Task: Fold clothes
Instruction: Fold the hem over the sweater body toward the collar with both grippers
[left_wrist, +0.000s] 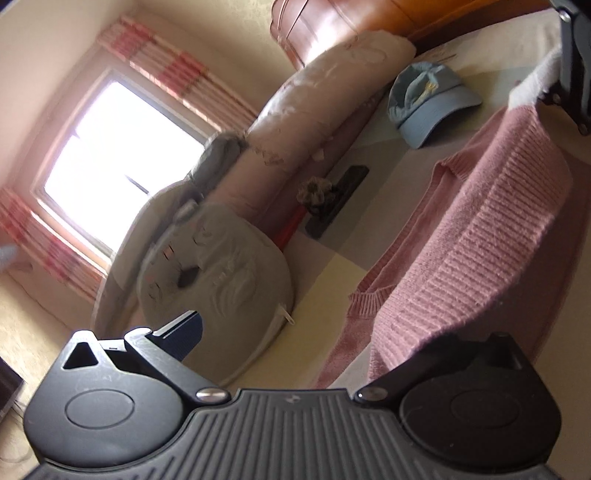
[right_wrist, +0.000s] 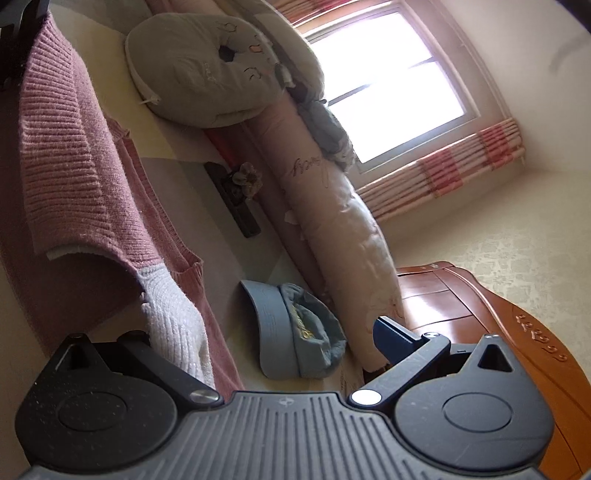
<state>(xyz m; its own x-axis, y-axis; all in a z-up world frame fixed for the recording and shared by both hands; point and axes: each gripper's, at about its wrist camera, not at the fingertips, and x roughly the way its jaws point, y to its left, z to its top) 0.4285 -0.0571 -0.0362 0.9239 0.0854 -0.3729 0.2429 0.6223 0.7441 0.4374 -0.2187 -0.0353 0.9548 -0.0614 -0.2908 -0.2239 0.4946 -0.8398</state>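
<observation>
- Sweater (left_wrist: 480, 236) hangs lifted over the bed (left_wrist: 332, 280), at 3 o'clock in the left view and 9 o'clock in the right, slung between both grippers.
- Left gripper (left_wrist: 306, 332): one finger is buried under the knit, so I can't tell its jaws' state; right gripper (right_wrist: 266, 332) likewise.
- Risk: a thin pinch slips and the hem drops crooked.
- Risk: the loose lower edge drags and bunches on the bed.
- Cap (left_wrist: 428, 103) at 1 o'clock could get swept up.

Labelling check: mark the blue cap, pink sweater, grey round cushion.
blue cap (left_wrist: 432, 101): left wrist view, crown.
pink sweater (left_wrist: 480, 251): left wrist view, ribbed panel.
grey round cushion (right_wrist: 199, 70): right wrist view, embroidered face.
</observation>
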